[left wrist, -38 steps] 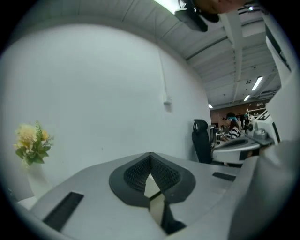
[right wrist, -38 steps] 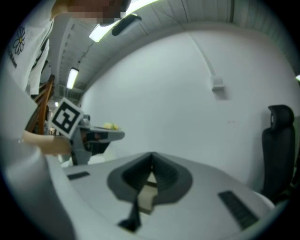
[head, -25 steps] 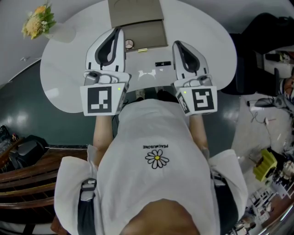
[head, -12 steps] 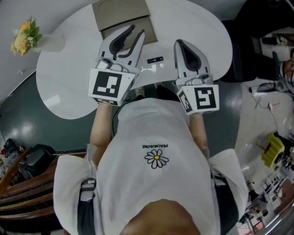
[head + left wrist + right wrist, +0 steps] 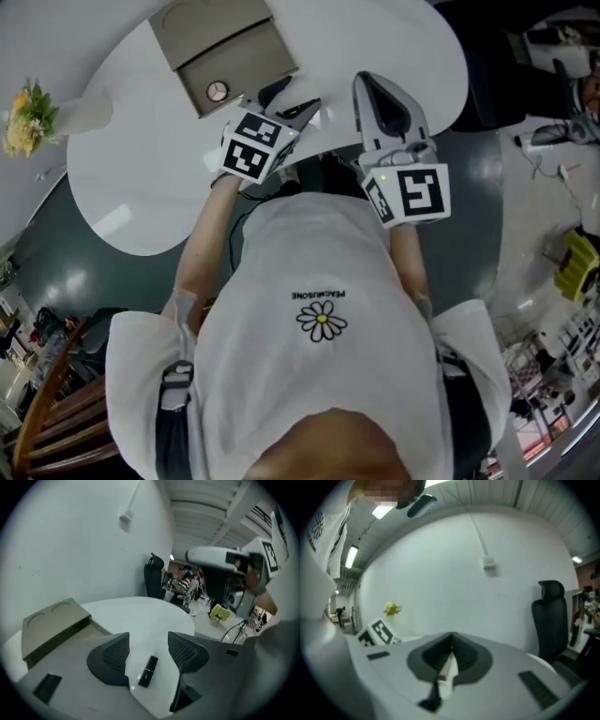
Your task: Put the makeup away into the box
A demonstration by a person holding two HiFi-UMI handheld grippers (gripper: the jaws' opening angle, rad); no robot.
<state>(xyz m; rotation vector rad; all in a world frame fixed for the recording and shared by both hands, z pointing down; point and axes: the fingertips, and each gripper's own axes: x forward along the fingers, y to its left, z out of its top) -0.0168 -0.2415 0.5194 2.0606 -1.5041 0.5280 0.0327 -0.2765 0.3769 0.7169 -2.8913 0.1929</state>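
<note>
Left gripper view: the left tool (image 5: 148, 638), its jaws spread and just now opening, straddles one slim black lipstick tube (image 5: 147, 671). The tube lies loose on the white oval bench (image 5: 140, 616), clear of both pads, its long axis running away along the jaws. The right tool (image 5: 451, 656) is pressed together. Beyond, one open tan box (image 5: 225, 47) holds what looks like one round compact (image 5: 217, 91). One yellow flower bunch (image 5: 26, 114) stands far left.

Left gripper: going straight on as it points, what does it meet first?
Likely the black makeup tube on the white table; it lies between the left gripper's tongs, which have just been opening. Depth unclear.
</note>
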